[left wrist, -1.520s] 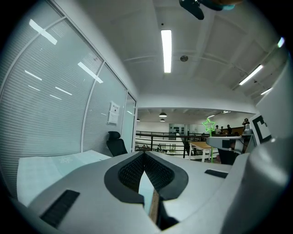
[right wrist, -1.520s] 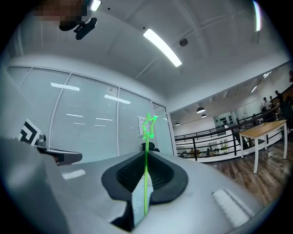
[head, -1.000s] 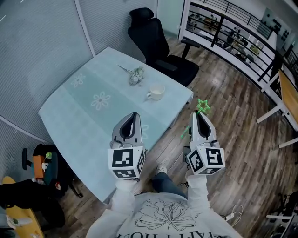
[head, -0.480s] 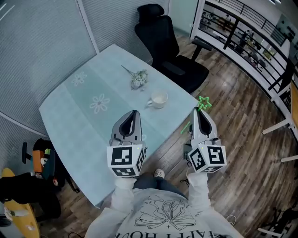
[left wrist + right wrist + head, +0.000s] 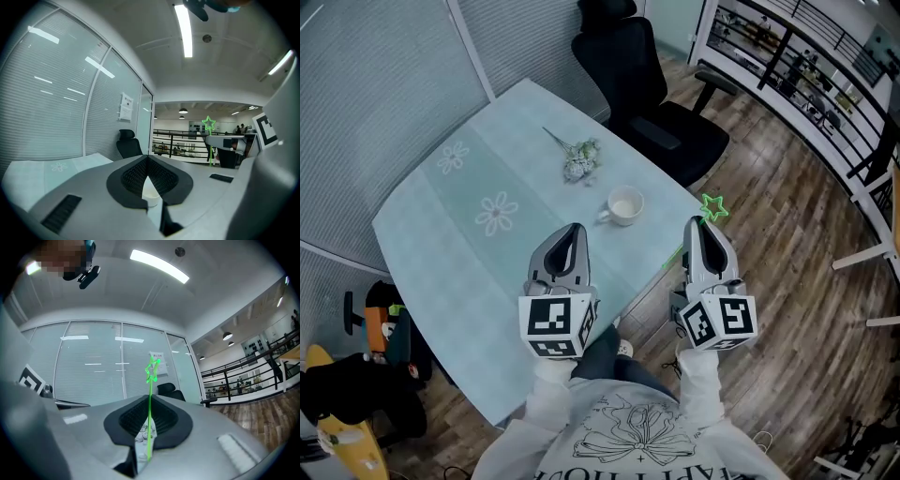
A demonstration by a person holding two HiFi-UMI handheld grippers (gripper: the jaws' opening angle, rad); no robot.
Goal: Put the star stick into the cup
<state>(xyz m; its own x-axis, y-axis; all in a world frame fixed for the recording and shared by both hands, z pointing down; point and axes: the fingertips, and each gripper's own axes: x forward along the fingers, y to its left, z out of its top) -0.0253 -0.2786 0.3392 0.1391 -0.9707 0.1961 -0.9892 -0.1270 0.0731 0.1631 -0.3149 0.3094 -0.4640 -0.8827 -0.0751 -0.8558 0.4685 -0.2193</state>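
Note:
A white cup (image 5: 624, 205) stands on the light blue table (image 5: 469, 234), near its right edge. My right gripper (image 5: 699, 226) is shut on the green star stick (image 5: 712, 206). The star pokes out past the jaw tips, over the table's right corner, to the right of the cup. In the right gripper view the star stick (image 5: 150, 418) rises upright between the closed jaws of the right gripper (image 5: 149, 400). My left gripper (image 5: 571, 231) hovers over the table just short of the cup, shut and holding nothing. The cup (image 5: 150, 192) shows through the slit of the left gripper (image 5: 147, 160).
A small bunch of pale flowers (image 5: 579, 159) lies on the table beyond the cup. A black office chair (image 5: 652, 89) stands at the table's far right side. Wooden floor (image 5: 787, 244) and a railing (image 5: 787, 56) lie to the right, bags (image 5: 366, 375) on the floor at left.
The view has shifted toward the table: the cup now lies closer to both grippers. The right gripper keeps the star stick, its star now beside the table's corner.

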